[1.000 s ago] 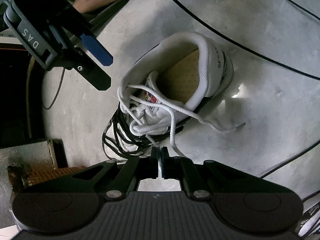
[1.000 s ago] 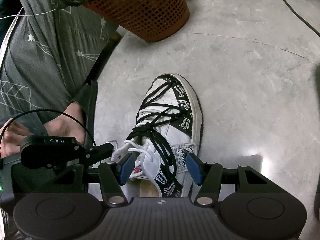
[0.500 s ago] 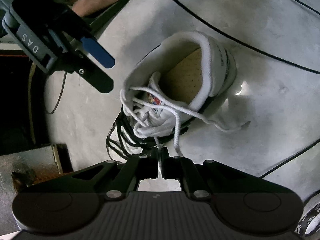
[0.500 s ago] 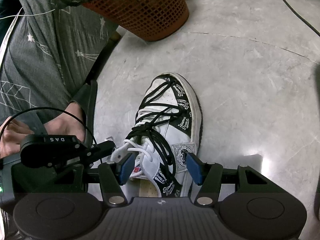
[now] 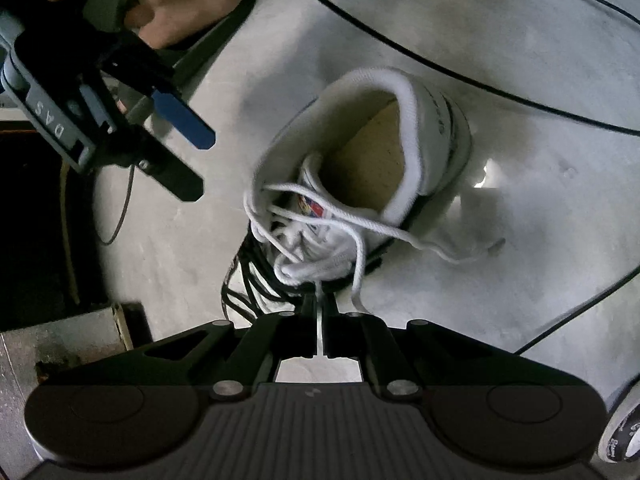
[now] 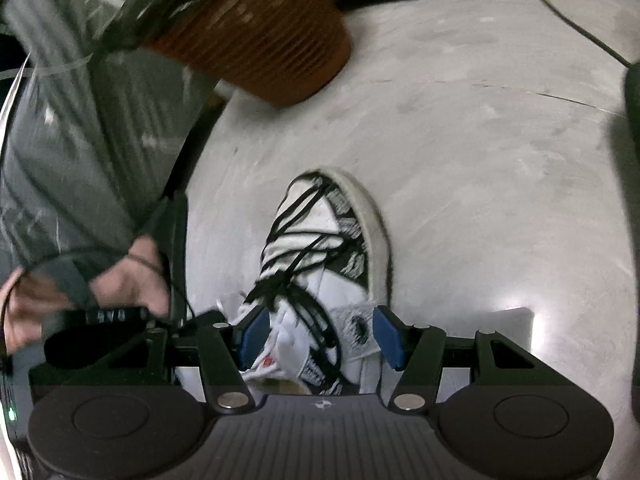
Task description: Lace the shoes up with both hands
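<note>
Shoe sits on the bare grey floor, well clear of its edges, heel collar up and open toward the left wrist camera, toe pointing at the orange basket in the right wrist view. Its white lace is loose and tangled over the tongue, with one free end trailing onto the floor beside the heel; black laces criss-cross the forefoot. A lace like this looks light, limp and a little slippery: it will sag, twist and slide out of a weak pinch, so the best hold is probably close to the stiff tip or just above an eyelet, where it cannot flop. The shoe itself seems light enough to shift if the lace is pulled hard.

The left gripper points steeply down just over the tongue, its fingers pressed together; a thin pale strand runs between them, so it appears clamped on a run of the white lace. The right gripper also tilts down, its blue pads standing well apart on either side of the tongue area, touching nothing that I can make out. A hand grips the left tool's handle beside the shoe.
</note>
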`<state>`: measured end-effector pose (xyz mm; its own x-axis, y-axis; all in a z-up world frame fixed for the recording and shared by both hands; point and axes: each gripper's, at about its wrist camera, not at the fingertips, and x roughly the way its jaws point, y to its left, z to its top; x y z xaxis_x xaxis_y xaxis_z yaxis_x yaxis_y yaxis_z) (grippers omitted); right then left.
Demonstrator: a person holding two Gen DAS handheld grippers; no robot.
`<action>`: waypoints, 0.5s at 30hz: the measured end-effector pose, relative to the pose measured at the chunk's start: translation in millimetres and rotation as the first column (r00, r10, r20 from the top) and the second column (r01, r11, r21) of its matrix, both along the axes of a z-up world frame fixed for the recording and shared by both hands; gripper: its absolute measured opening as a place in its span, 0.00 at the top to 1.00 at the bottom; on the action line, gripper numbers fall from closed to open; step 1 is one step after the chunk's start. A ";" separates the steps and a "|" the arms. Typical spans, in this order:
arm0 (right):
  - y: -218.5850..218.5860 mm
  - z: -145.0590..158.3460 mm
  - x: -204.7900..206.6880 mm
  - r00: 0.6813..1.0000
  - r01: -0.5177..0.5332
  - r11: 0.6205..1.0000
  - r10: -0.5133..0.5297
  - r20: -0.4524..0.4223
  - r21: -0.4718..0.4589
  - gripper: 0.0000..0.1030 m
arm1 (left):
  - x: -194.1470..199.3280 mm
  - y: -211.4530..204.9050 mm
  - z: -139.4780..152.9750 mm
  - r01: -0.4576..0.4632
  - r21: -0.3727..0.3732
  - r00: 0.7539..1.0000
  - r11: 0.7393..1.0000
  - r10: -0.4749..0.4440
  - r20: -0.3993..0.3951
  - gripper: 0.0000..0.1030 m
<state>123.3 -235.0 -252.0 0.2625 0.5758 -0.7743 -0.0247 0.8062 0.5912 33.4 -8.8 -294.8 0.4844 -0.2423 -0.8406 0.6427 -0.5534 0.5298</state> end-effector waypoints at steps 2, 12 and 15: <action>-7.4 -0.8 0.9 0.999 0.037 0.999 -0.037 -0.004 0.001 0.40 | 0.3 -2.3 0.6 -0.008 -0.005 1.000 1.000 0.008 -0.002 0.97; -7.0 -2.3 1.7 0.999 0.037 0.999 -0.037 -0.010 0.003 0.40 | 1.6 3.4 1.2 -0.091 -0.008 0.995 0.996 0.091 -0.030 0.97; -4.5 -2.0 1.9 0.999 0.031 1.000 -0.031 -0.010 0.004 0.40 | 7.5 3.4 6.4 -0.164 -0.029 0.985 0.986 0.162 -0.055 0.97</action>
